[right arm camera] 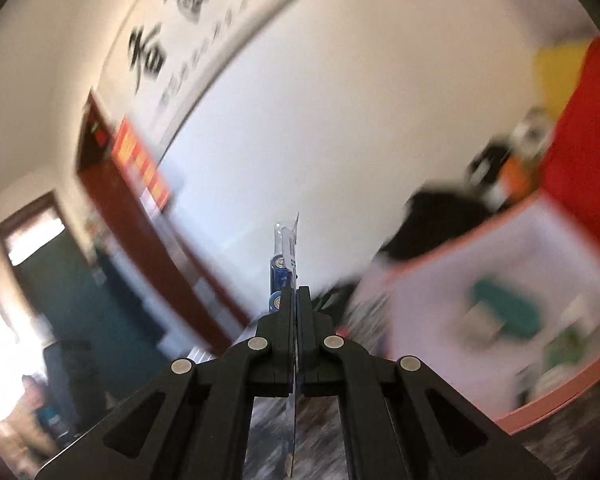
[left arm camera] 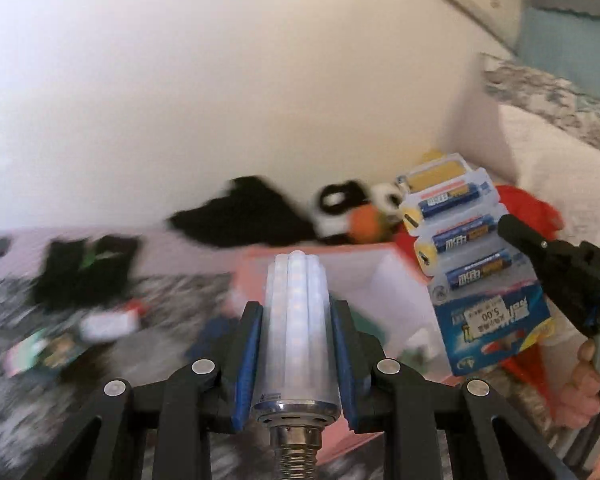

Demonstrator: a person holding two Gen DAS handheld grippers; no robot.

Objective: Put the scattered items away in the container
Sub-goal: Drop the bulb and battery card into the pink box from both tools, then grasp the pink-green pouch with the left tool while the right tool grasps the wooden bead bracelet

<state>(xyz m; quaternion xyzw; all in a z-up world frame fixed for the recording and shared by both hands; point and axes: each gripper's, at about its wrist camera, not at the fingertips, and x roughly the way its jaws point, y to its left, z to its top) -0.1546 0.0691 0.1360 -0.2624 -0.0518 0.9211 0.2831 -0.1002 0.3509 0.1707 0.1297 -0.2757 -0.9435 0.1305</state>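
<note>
My left gripper [left arm camera: 296, 312] is shut on a white LED corn bulb [left arm camera: 296, 320], held lengthwise with its screw base toward the camera, just in front of the pink-rimmed container [left arm camera: 320, 254]. My right gripper [right arm camera: 295, 294] is shut on a blister pack of blue batteries [right arm camera: 283, 256], seen edge-on. In the left wrist view the right gripper [left arm camera: 512, 228] holds that pack [left arm camera: 472, 264] upright above the container's right side. The container [right arm camera: 460, 248] lies to the right in the right wrist view and holds a teal item [right arm camera: 504, 308].
Scattered items lie on the patterned surface at left: a black and green object [left arm camera: 88, 268], a small packet [left arm camera: 44, 352]. A black cloth [left arm camera: 244, 212] and a plush toy [left arm camera: 356, 216] lie by the white wall. A red cloth [left arm camera: 528, 208] lies behind the pack.
</note>
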